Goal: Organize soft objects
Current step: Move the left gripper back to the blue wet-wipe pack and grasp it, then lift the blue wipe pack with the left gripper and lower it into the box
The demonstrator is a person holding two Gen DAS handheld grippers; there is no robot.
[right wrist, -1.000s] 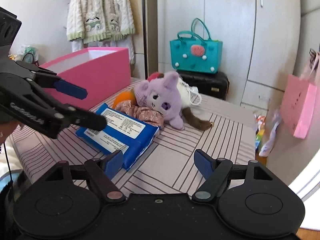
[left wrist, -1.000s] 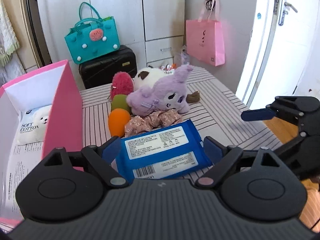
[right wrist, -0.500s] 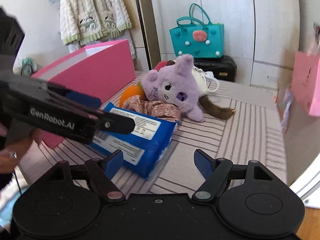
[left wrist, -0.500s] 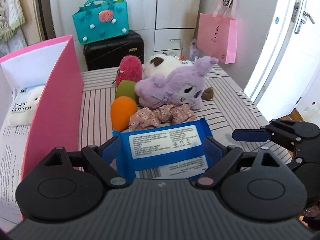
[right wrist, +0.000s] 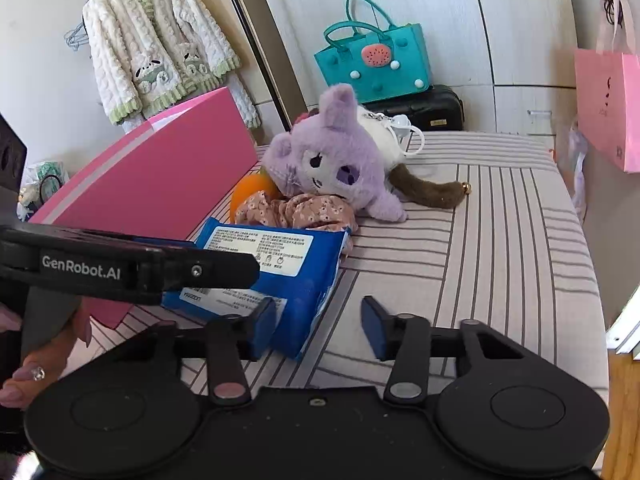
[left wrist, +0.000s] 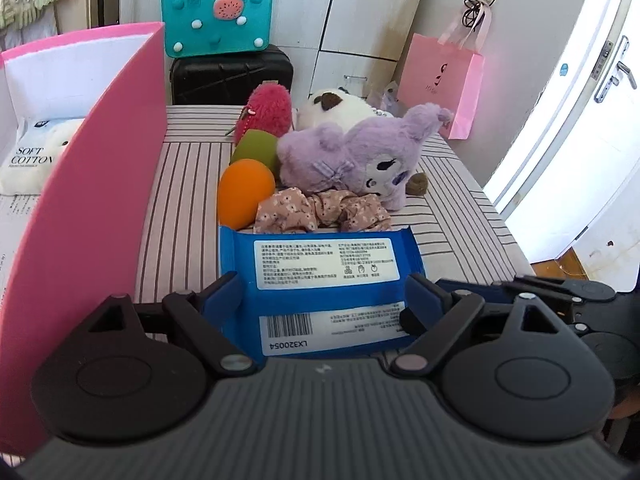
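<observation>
The blue pack (left wrist: 320, 280) lies flat on the striped table (left wrist: 184, 184), label up, between the spread fingers of the left gripper (left wrist: 324, 300). Both blue pads stand at the pack's near side edges; whether they touch it cannot be told, and they are not closed on it.

The right gripper (right wrist: 318, 328) comes in from that pack's right side, fingers apart; its left pad sits against the pack's near corner (right wrist: 280, 280) and its right pad hangs over bare table. From the right wrist view the left gripper's arm crosses in front of the pack.

Just ahead of the left gripper, touching the pack's far edge, lies a floral scrunchie (left wrist: 320, 210). Ahead and left of it sits an orange ball (left wrist: 245, 192), with a green ball (left wrist: 256, 150) and a red plush (left wrist: 264, 110) farther on. A purple plush (left wrist: 352, 156) lies on its side beyond the scrunchie, a white plush (left wrist: 336, 108) behind it.

To the left gripper's left stands the pink box (left wrist: 100, 184), open-topped, with a white "Soft Cotton" pack (left wrist: 28, 160) inside.

Farther off, a teal bag (left wrist: 218, 20) rests on a black suitcase (left wrist: 230, 80), and a pink bag (left wrist: 440, 80) hangs to the right.
</observation>
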